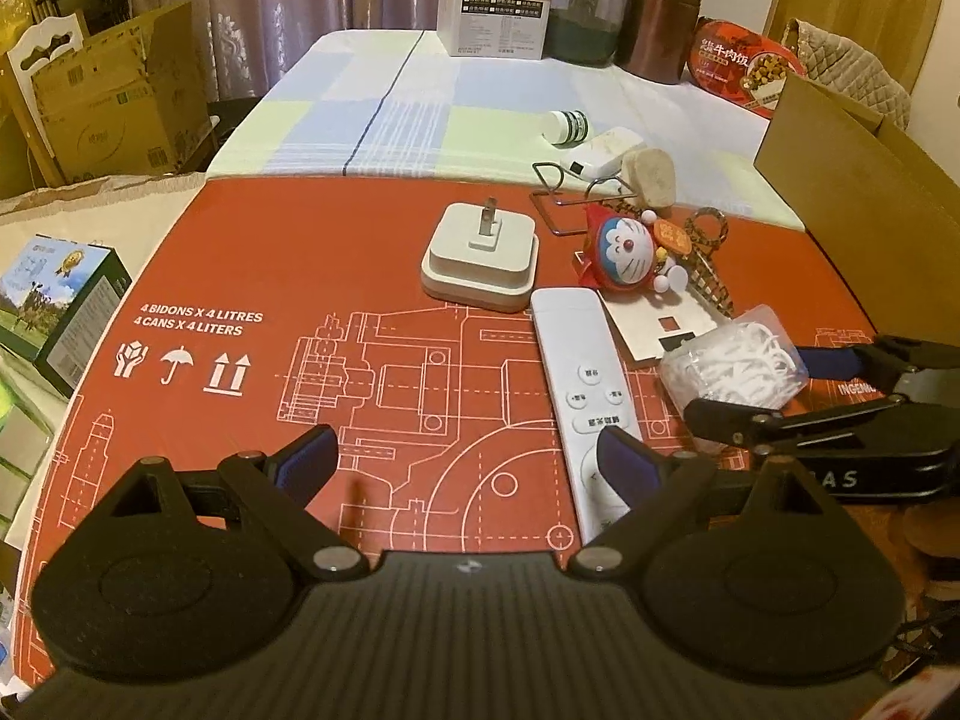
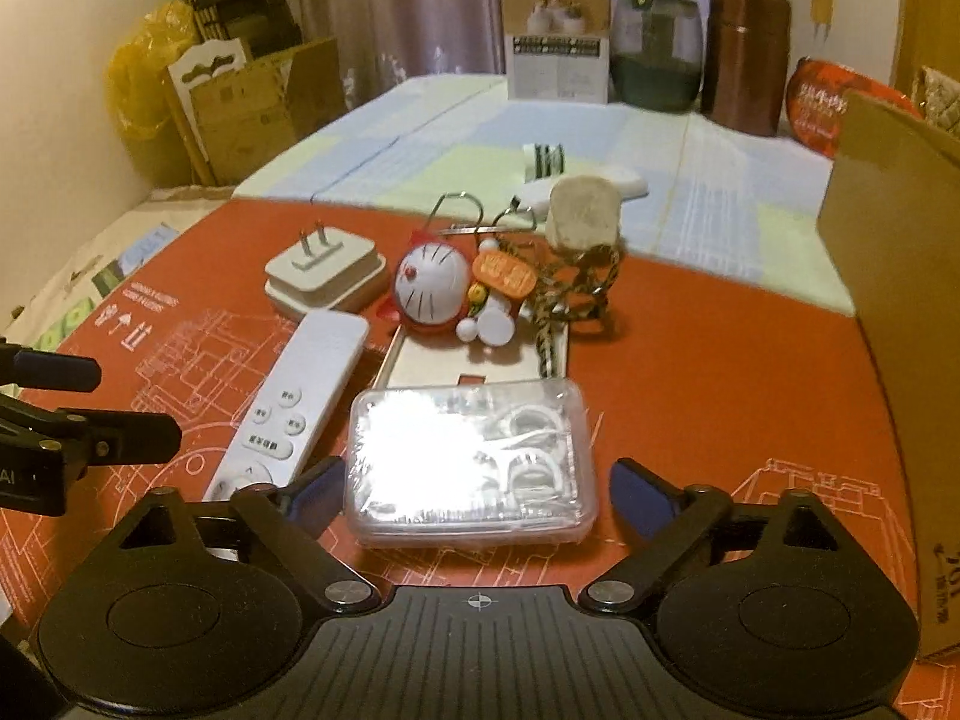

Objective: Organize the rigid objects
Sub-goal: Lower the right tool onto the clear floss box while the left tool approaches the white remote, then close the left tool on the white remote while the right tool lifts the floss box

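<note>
Nearest us, our right gripper [image 2: 468,489] gapes around the clear floss-pick box [image 2: 471,459], at twelve o'clock: light, stiff, slick plastic, so we judge its short sides the best hold. Smaller, the white remote [image 1: 579,384] lies at one o'clock of our empty, spread left gripper [image 1: 465,456].

Black ribbed gripper [image 1: 468,462] bodies — blue finger pads [image 1: 312,456] (silver pivot screws).
</note>
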`<act>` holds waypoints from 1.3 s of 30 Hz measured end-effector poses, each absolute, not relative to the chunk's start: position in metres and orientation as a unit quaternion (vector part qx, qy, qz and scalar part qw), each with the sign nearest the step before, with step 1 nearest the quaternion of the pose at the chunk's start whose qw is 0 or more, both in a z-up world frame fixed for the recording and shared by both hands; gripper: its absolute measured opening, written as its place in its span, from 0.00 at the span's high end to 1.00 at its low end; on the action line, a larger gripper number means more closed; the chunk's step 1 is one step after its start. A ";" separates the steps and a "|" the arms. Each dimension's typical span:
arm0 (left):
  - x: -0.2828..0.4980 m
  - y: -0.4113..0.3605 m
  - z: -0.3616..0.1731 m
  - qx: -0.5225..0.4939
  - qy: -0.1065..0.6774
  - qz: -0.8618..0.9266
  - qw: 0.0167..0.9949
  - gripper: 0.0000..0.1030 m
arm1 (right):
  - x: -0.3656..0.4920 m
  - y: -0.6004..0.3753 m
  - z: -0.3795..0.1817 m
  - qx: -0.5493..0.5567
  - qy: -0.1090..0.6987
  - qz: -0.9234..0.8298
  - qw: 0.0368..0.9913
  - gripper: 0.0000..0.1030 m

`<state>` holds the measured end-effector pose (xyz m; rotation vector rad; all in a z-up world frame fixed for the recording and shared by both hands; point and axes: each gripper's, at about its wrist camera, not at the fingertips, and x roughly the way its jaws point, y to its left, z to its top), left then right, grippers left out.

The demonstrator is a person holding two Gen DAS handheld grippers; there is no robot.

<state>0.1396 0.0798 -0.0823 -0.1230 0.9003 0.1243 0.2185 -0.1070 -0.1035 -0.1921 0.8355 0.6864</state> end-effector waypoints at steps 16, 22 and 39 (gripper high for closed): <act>0.145 0.068 -0.084 -0.068 0.430 0.051 0.899 0.12 | 0.208 -0.125 -0.091 -0.106 0.372 0.292 0.875 0.20; 0.151 0.050 -0.086 -0.074 0.411 0.028 0.908 0.16 | 0.211 -0.150 -0.083 -0.086 0.379 0.253 0.886 0.20; 0.171 0.023 -0.113 -0.030 0.403 0.056 0.913 0.60 | 0.218 -0.168 -0.078 -0.052 0.379 0.244 0.891 0.20</act>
